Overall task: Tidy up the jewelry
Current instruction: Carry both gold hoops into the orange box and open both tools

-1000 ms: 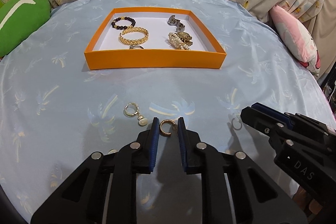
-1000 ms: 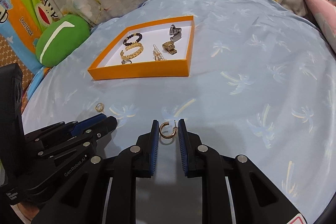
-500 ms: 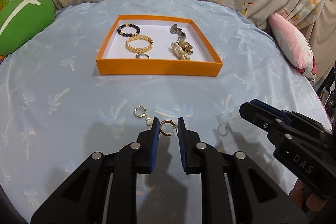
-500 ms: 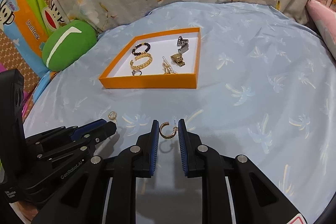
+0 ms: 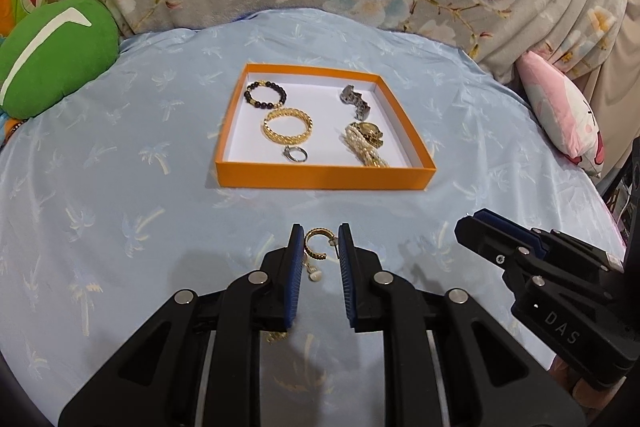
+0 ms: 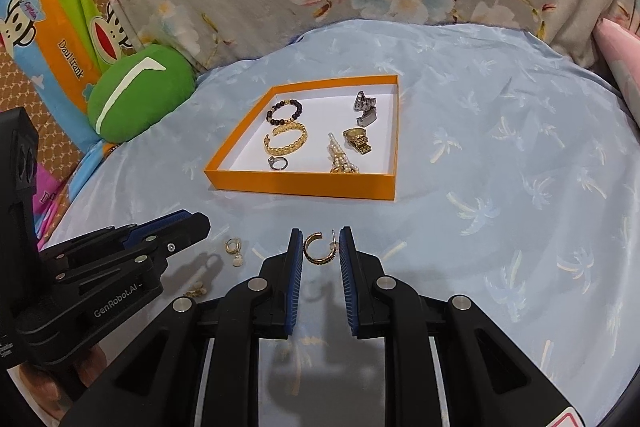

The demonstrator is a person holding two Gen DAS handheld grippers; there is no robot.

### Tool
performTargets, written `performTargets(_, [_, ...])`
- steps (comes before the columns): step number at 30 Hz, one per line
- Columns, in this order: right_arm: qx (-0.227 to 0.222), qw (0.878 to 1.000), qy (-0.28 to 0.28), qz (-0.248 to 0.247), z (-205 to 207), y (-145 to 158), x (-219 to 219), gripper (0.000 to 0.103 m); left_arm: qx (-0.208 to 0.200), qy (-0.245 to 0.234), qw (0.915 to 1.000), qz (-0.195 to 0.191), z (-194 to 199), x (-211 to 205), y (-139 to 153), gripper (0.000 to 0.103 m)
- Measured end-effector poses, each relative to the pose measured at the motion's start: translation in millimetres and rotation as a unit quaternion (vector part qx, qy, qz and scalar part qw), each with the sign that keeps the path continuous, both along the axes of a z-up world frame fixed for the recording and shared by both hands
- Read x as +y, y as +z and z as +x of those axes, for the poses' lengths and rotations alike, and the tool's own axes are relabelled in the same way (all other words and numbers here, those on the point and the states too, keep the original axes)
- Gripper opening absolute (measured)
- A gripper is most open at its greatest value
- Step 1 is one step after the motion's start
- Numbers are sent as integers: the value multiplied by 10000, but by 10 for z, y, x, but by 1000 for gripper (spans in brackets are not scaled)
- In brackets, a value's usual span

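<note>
Orange tray (image 5: pixel 324 177) with bracelets (image 5: pixel 286 125), watches (image 5: pixel 365 135)

A gold hoop earring (image 5: pixel 315 245) is sitting pinched between blue pads, its gap facing three o'clock; a matching hoop (image 6: pixel 316 248) is sitting likewise, its gap facing twelve o'clock. A pearl-drop earring (image 6: pixel 235 251) is lying on the cloth. At twelve o'clock, the orange tray (image 5: pixel 324 177) is holding bracelets, a ring and watches.
</note>
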State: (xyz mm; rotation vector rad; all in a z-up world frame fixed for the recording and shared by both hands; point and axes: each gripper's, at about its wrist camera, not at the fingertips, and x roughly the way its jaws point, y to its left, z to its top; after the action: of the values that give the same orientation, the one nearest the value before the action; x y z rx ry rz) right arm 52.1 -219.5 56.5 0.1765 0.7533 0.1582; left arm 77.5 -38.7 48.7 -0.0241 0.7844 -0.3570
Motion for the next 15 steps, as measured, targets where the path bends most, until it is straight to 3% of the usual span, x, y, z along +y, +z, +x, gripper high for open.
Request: performTargets(15, [-158, 9998, -44, 80, 680, 121, -31, 17, -282, 235, 9993, -11, 586, 83, 182, 17])
